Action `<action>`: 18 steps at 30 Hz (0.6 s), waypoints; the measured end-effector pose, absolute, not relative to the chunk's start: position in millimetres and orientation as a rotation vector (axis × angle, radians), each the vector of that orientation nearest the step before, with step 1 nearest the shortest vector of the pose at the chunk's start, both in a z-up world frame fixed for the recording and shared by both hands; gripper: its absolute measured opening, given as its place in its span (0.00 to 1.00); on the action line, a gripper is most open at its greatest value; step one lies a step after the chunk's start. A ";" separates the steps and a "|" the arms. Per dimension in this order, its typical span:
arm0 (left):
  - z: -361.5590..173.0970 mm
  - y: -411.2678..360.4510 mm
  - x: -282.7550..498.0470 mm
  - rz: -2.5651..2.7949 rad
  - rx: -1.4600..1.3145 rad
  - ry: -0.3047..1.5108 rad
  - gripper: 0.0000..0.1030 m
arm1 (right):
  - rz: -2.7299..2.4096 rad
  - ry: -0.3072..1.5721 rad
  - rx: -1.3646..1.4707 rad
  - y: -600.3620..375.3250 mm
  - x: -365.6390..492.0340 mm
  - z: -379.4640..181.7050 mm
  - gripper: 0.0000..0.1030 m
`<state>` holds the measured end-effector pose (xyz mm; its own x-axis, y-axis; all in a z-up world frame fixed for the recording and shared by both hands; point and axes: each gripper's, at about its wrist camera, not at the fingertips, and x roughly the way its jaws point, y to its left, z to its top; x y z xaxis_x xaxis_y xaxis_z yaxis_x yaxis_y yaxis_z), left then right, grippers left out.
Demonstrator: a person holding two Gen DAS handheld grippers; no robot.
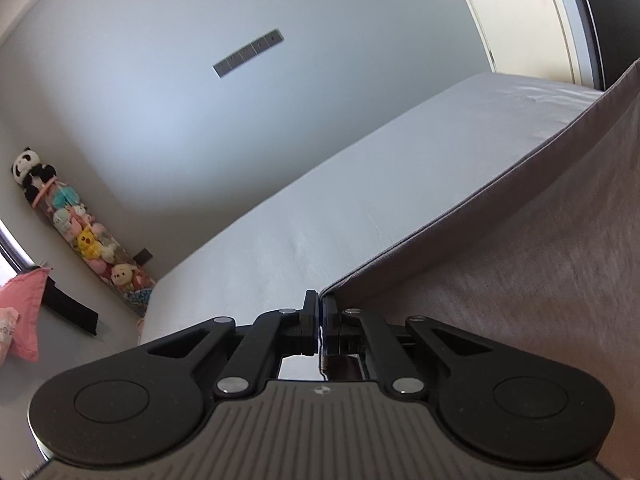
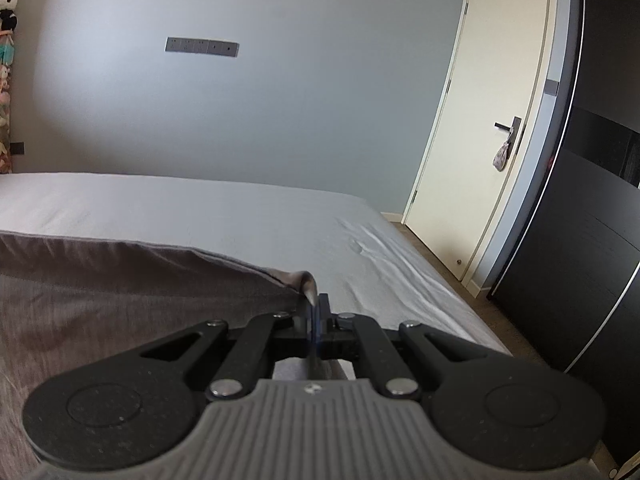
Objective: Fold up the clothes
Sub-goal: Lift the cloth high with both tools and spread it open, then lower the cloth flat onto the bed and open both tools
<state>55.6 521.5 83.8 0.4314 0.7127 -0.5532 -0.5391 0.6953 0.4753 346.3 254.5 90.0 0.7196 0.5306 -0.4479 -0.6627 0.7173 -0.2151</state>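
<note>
Garment (image 1: 520, 260) hem stretched level between left claw (image 1: 321, 312) and right claw (image 2: 314, 312) — hanging down.

Left wrist view: low, just above the pale grey bed sheet (image 1: 320, 208), rolled so the bed slants, facing the pale blue wall. Right wrist view: level, same low height, facing the same wall. Shared: sheet (image 2: 200, 216), grey wall socket strip (image 1: 248, 53) (image 2: 202, 46), brown-grey cloth (image 1: 540, 260) (image 2: 120, 280) close in.

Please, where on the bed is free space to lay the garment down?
The grey bed sheet is bare from the brown garment's raised edge to the wall, and rightward to the bed edge facing the door. Near side is taken: the left gripper and right gripper pinch the garment's corners there.
</note>
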 end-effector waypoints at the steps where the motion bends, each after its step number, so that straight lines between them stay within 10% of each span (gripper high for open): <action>1: 76.7 529.8 63.0 0.790 0.234 0.815 0.02 | 0.674 0.381 -0.387 263.9 353.1 82.0 0.02; 18: -80.0 634.7 146.5 0.767 0.121 1.024 0.11 | 0.635 0.541 -0.530 388.5 457.5 -69.1 0.03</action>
